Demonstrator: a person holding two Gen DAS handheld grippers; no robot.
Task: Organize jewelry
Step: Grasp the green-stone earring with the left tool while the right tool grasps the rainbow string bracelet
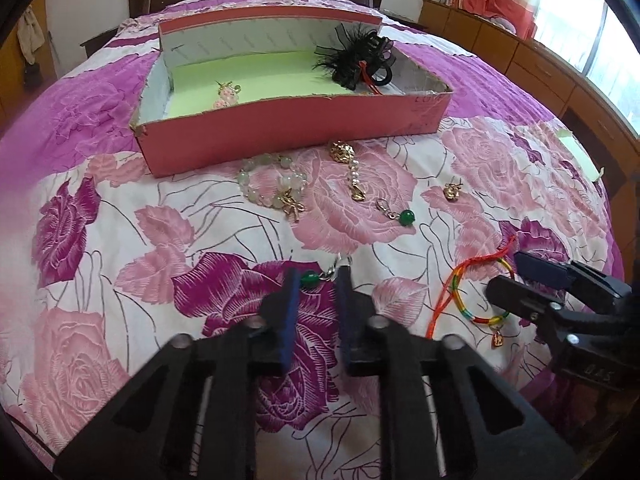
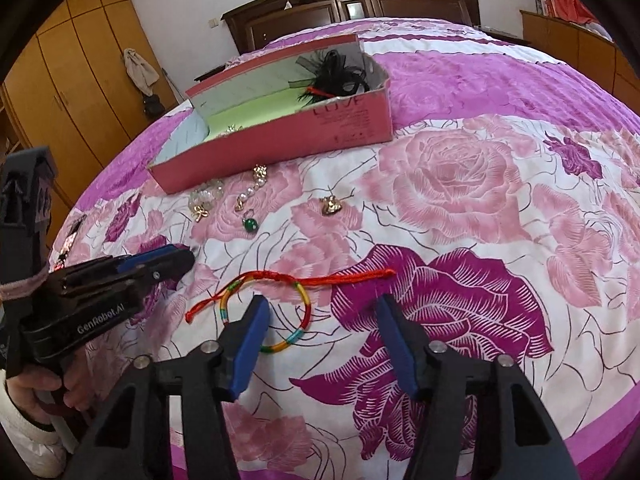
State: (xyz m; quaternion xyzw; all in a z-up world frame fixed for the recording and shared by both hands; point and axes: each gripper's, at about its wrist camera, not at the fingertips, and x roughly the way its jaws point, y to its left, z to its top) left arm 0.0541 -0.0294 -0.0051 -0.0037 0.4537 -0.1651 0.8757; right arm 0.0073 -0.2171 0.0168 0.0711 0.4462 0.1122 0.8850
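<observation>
With your left tool point(image 1: 316, 280) narrowed around the green-bead earring point(image 1: 310, 279) on the bed, pinch its metal hook, not the bead, then carry it toward the pink box point(image 1: 296, 136) at 12 o'clock while your right tool point(image 2: 320, 312) hovers wide over the rainbow cord bracelet point(image 2: 280, 312).

The left gripper point(image 1: 318, 280) sits low over the floral bedspread point(image 1: 120, 240), its blue pads either side of a green-bead earring point(image 1: 310, 278) (contact unclear). Its match point(image 1: 402, 215) lies near the pink box point(image 1: 296, 128). The right gripper point(image 1: 516, 280) touches a rainbow cord bracelet point(image 1: 474, 292).
</observation>
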